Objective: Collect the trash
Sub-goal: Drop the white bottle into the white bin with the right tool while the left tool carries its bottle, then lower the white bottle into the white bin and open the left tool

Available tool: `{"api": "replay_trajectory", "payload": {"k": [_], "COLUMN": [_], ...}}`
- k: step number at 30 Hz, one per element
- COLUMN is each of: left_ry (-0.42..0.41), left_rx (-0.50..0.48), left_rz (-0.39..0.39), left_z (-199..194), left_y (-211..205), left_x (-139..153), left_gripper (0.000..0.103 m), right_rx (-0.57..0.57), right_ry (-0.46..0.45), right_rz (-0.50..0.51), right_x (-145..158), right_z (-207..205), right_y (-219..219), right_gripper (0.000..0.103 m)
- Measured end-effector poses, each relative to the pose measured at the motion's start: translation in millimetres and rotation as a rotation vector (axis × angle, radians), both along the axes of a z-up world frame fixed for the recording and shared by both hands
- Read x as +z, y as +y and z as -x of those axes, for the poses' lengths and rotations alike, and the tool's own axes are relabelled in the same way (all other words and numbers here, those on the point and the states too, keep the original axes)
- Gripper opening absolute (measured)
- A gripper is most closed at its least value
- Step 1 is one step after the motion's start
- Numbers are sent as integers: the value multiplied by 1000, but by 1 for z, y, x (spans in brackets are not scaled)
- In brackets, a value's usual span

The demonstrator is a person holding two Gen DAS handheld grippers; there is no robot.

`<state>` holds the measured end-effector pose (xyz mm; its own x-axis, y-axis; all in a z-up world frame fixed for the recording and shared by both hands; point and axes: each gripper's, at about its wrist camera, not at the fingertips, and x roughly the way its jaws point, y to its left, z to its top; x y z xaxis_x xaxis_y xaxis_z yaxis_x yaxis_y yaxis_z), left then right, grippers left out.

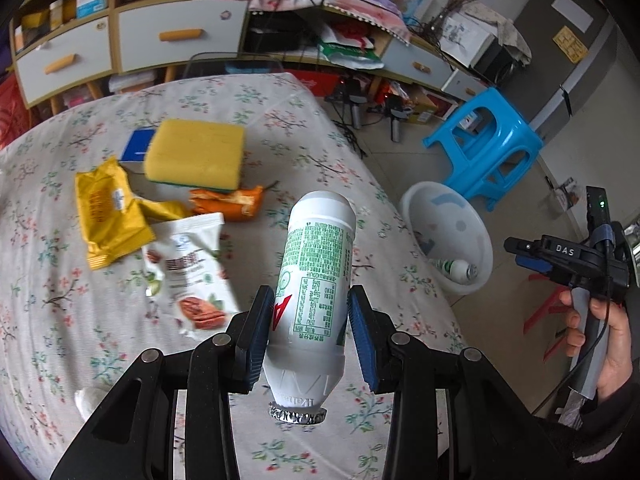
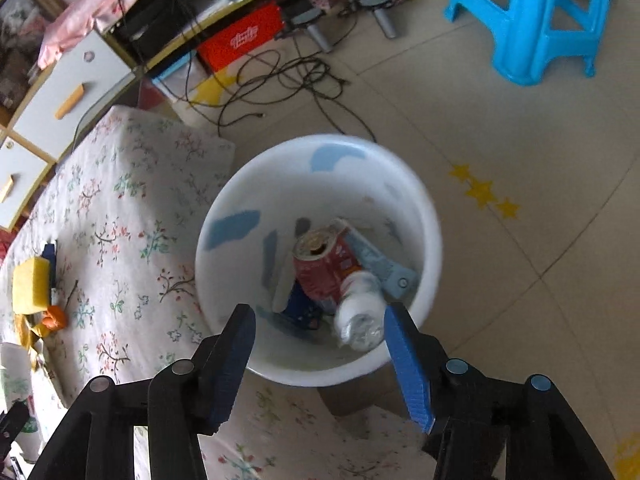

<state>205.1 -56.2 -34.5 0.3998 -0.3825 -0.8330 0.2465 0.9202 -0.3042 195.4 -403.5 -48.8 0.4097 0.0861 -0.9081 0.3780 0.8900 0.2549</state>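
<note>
My left gripper (image 1: 310, 316) is shut on a white bottle with green print (image 1: 316, 272), held above the floral bed, foil cap toward the camera. On the bed lie a yellow wrapper (image 1: 106, 216), a white snack packet (image 1: 192, 276), orange peel (image 1: 228, 202) and a yellow sponge (image 1: 196, 154). My right gripper (image 2: 320, 332) is open and empty above the white bin (image 2: 430, 240) on the floor. The bin holds a red can (image 2: 324, 264), a small white bottle (image 2: 360, 312) and blue scraps. The right gripper also shows in the left wrist view (image 1: 532, 254).
A blue stool (image 1: 486, 142) stands on the tiled floor beyond the bin (image 1: 478, 236). Black cables (image 2: 280, 76) lie on the floor by the cabinets (image 1: 120, 36). A blue box (image 1: 136, 146) lies behind the sponge. The bed edge (image 2: 216, 148) is next to the bin.
</note>
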Motion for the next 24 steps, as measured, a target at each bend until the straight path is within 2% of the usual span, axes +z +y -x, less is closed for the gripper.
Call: {"api": "replay_trajectory", "payload": {"k": [9,20,24], "left_ry": [7,11,10], "left_rx": [-82,-215,-235], "left_rz": [0,-2,2], "left_z": [-2,-19,-29], "left_y": [-49,-158,-185], "left_x": [-6,-25,-31], "left_gripper": [40,40,40], "right_rx": [6,-10,-10], "right_ry": [-22,-49,-45], "right_rz": [48,77,105], "right_x": [12,17,15], "right_z": [32,60,65], "right_y": [-22,-48,-56], "right_gripper": [60,62,62]}}
